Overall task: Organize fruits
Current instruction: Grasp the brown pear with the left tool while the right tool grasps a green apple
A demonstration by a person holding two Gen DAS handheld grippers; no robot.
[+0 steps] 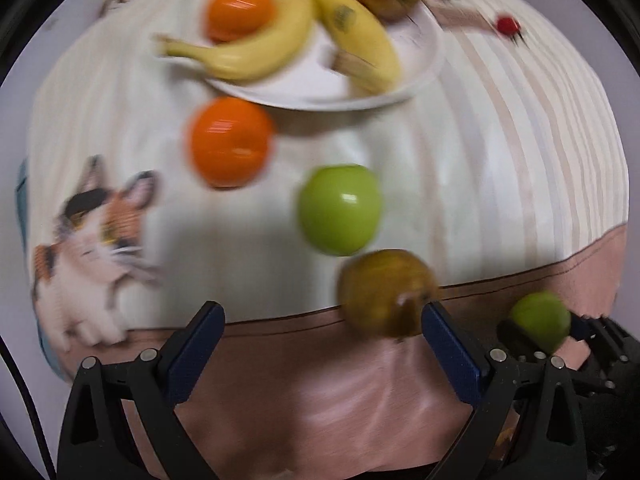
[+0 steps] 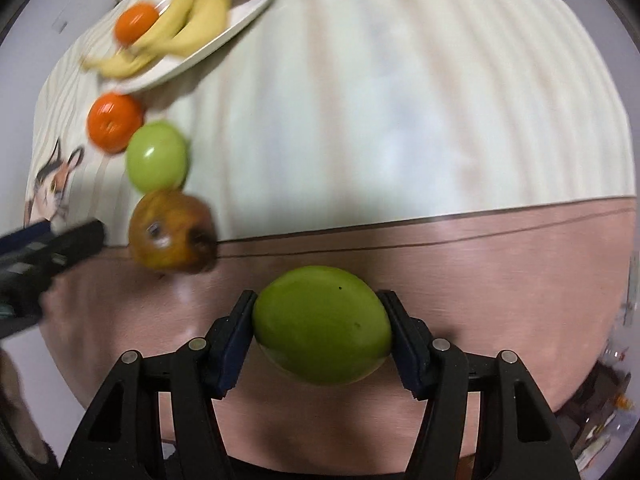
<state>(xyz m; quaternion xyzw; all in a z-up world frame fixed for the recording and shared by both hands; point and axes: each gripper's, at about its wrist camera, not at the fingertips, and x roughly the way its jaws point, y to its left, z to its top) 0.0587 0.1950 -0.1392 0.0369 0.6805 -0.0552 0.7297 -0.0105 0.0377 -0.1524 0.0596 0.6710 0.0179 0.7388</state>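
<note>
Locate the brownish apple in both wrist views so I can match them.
Left wrist: brownish apple at lower centre-right, beside the open left hand-held gripper.
Right wrist: the same apple at mid-left.
Shared landmark: the free green apple, just beyond it in both.

Striped cream tablecloth (image 1: 500, 152) is covering the table, its pinkish-brown border band (image 1: 320, 392) running along the near edge. Calico cat print (image 1: 92, 248) is sitting on the cloth's left side. Two small red items (image 1: 507, 25) are lying at the far right, too blurred to identify. Clutter (image 2: 612, 400) is showing off the table's right side.
</note>
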